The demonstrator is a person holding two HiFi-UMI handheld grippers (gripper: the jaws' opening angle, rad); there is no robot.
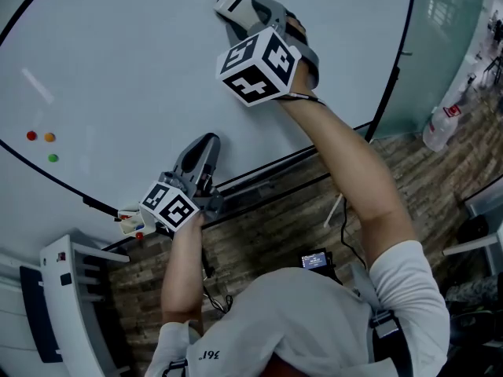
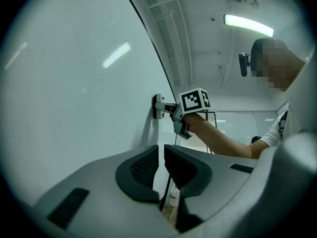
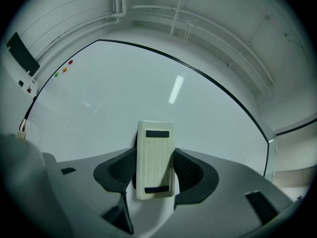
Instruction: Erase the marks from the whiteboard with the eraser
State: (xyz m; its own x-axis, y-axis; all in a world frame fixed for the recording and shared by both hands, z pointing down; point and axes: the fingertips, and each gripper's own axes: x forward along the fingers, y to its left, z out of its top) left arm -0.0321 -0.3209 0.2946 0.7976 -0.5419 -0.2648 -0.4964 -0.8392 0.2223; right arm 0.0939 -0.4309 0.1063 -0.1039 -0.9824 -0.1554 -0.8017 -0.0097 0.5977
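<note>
The whiteboard [image 1: 157, 77] fills the upper head view, and I see no pen marks on it. My right gripper [image 1: 236, 14] is shut on the cream eraser [image 1: 230, 3] and holds it against the board near the top. In the right gripper view the eraser [image 3: 155, 165] stands upright between the dark pads, board [image 3: 148, 93] behind it. My left gripper [image 1: 206, 144] hangs by the board's lower edge, its jaws together with nothing in them. From the left gripper [image 2: 161, 165] view, the eraser [image 2: 157, 106] touches the board [image 2: 74, 83].
Three small magnets, red [image 1: 31, 136], orange [image 1: 49, 137] and green [image 1: 53, 158], sit at the board's left. Markers lie on the ledge [image 1: 130, 220] below. A white rack [image 1: 75, 289] stands at lower left, a plastic bottle [image 1: 440, 126] on the wood floor at right.
</note>
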